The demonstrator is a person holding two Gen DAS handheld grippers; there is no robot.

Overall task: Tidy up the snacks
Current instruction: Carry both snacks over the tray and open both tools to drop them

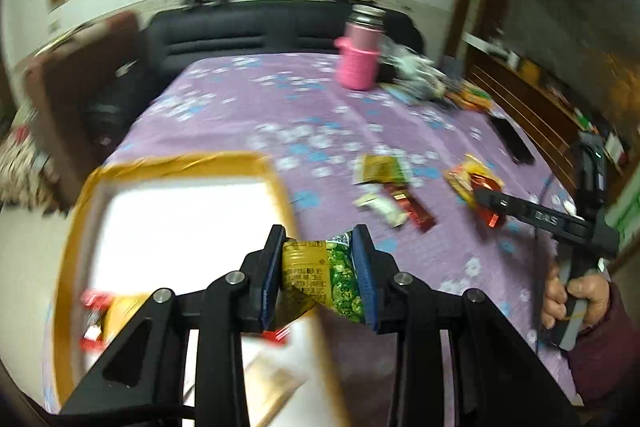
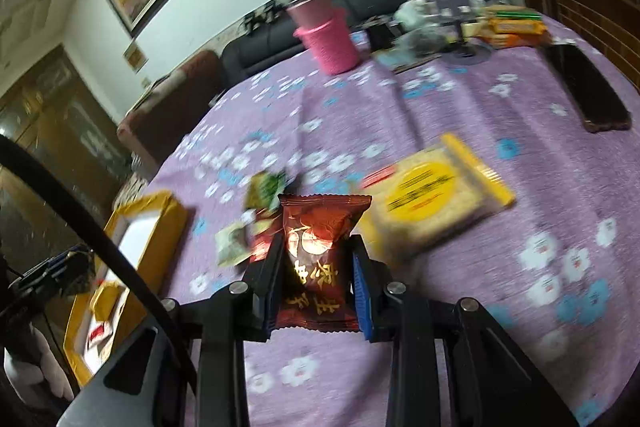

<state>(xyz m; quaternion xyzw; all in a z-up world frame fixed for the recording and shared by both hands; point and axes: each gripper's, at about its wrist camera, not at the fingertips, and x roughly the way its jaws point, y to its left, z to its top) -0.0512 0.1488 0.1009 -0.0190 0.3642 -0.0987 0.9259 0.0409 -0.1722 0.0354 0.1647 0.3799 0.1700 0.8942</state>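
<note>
The left gripper (image 1: 320, 267) clamps a green-and-yellow snack packet (image 1: 320, 273), with the yellow-rimmed box (image 1: 176, 163) just left of it. The right gripper (image 2: 316, 279) grips a dark red snack packet (image 2: 320, 255) above the tabletop (image 2: 540, 187); a yellow cracker pack (image 2: 432, 195) lies ahead to its right.

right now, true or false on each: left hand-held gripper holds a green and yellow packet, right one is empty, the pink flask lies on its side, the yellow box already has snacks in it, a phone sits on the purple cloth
1. The left hand-held gripper holds a green and yellow packet. True.
2. The right hand-held gripper is empty. False: it is shut on a dark red packet.
3. The pink flask lies on its side. False: it stands upright.
4. The yellow box already has snacks in it. True.
5. A phone sits on the purple cloth. True.
</note>
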